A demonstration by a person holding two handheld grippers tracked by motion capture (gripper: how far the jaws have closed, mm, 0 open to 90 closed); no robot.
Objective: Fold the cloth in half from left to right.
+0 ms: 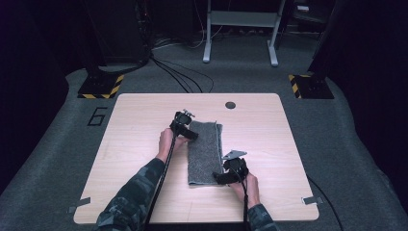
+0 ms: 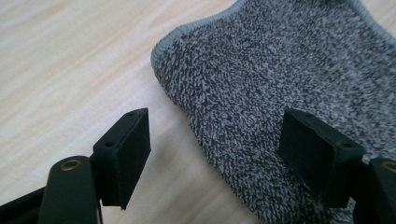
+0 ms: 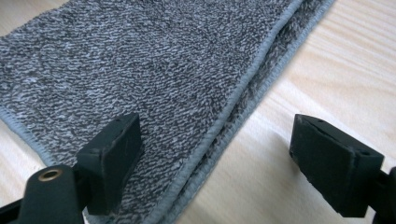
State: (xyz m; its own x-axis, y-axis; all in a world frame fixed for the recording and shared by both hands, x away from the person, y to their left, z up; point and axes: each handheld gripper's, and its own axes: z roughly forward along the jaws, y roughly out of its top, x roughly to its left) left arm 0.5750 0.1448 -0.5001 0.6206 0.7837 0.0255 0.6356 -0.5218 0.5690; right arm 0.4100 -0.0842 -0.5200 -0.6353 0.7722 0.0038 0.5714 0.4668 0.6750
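On the table (image 1: pixel 144 192), high view: folded grey towel (image 1: pixel 204 154) lies mid-table, my left gripper (image 1: pixel 185 129) at its far left corner, my right gripper (image 1: pixel 226 175) at its near right corner. Left gripper view — jaws spread wide, one over bare wood, one over the towel's edge. Right gripper view — jaws spread, straddling the towel's doubled hemmed edges, pinching nothing.

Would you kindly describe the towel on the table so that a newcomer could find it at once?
On the light wooden table, look near the middle, between the two hand-held claws. The folded towel lies flat there, a speckled grey terry strip with a paler stitched hem, the table's one soft thing.
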